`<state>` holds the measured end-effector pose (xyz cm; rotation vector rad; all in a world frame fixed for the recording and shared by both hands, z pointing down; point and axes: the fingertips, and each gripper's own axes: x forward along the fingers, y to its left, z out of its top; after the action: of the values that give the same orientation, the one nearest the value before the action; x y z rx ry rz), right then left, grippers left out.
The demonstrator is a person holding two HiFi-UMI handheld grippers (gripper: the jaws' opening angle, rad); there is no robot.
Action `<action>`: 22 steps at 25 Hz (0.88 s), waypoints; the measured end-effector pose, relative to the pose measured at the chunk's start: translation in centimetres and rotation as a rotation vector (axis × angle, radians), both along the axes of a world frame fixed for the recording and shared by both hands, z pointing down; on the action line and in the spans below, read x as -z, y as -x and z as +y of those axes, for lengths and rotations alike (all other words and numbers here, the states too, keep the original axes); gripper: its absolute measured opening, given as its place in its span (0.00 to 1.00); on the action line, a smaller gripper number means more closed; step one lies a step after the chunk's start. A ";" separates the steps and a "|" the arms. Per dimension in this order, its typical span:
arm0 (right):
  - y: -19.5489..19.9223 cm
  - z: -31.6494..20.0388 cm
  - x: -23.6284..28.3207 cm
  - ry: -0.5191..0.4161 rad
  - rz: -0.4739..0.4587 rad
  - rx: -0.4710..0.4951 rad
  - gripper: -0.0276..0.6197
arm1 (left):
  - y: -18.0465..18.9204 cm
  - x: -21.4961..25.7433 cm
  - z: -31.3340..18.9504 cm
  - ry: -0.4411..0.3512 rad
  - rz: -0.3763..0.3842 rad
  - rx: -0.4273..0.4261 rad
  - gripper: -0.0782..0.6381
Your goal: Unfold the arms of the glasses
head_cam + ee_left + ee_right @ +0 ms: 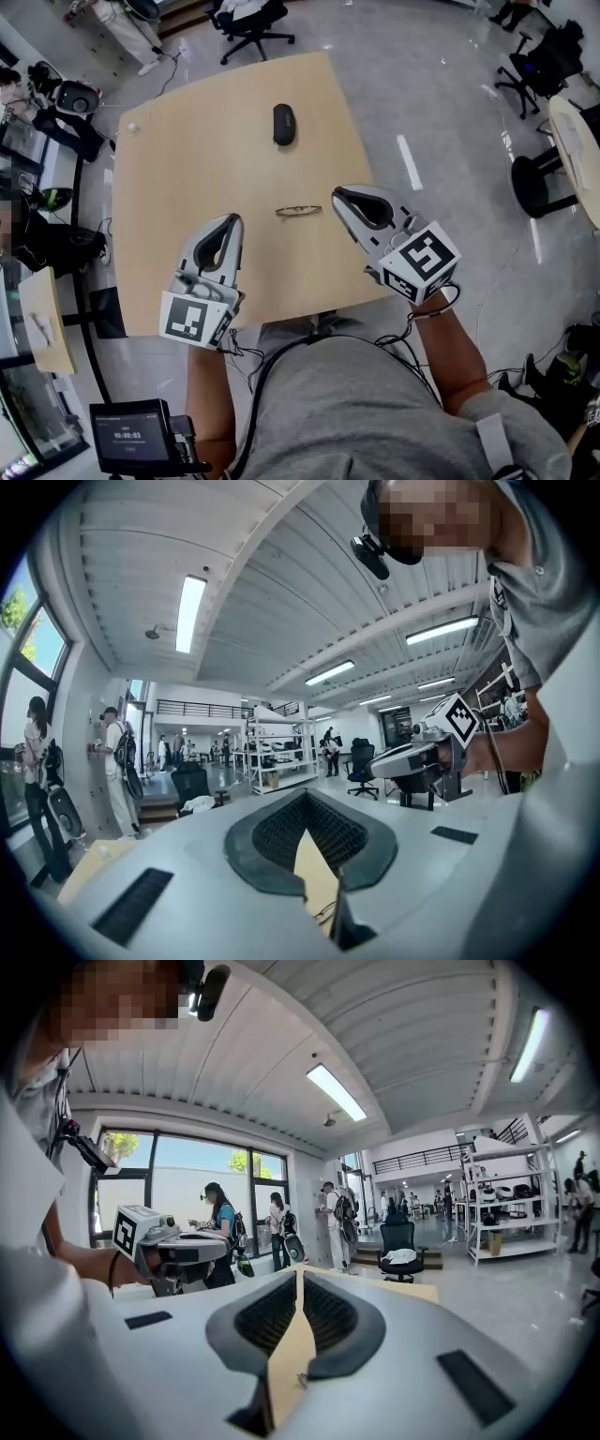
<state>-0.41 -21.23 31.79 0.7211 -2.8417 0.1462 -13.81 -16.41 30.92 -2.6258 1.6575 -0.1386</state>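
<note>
Pale wooden table (178, 159) lies under the left gripper (228, 223) and right gripper (339, 197), both with jaws closed on nothing, which, with a black case (283, 124) at 12 o'clock, flank the folded glasses (298, 211) at 9 and 3 o'clock, probably to take one arm each.

I'm holding my left gripper (233, 220) and right gripper (338, 196) out front, roughly level, side by side but apart, both jaws pinched together, empty.
</note>
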 end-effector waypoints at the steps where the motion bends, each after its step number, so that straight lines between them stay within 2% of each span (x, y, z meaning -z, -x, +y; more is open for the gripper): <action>1: 0.4 -0.7 -0.5 0.010 0.004 0.002 0.05 | 0.4 -0.6 -0.7 0.013 0.003 0.002 0.12; 5: 1.9 -3.2 -3.3 0.051 0.042 0.011 0.06 | 1.5 -3.9 -3.6 0.085 0.012 -0.011 0.12; 8: 2.2 -4.6 -6.4 0.102 0.089 0.014 0.06 | 1.6 -7.9 -5.6 0.174 -0.004 -0.041 0.12; 18: 1.8 -6.8 -24.0 0.340 0.391 0.051 0.06 | 1.8 -24.7 -9.9 0.510 -0.048 -0.130 0.12; 20: 1.7 -6.5 -27.3 0.377 0.454 0.075 0.09 | 1.3 -27.5 -10.3 0.565 -0.051 -0.148 0.12; 22: 1.9 -6.3 -30.2 0.406 0.511 0.095 0.19 | 1.2 -30.1 -10.6 0.612 -0.058 -0.164 0.12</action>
<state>-2.35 -27.52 62.01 0.4533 -2.2533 0.4388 -14.99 -26.98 61.06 -3.1187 1.5587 -0.8286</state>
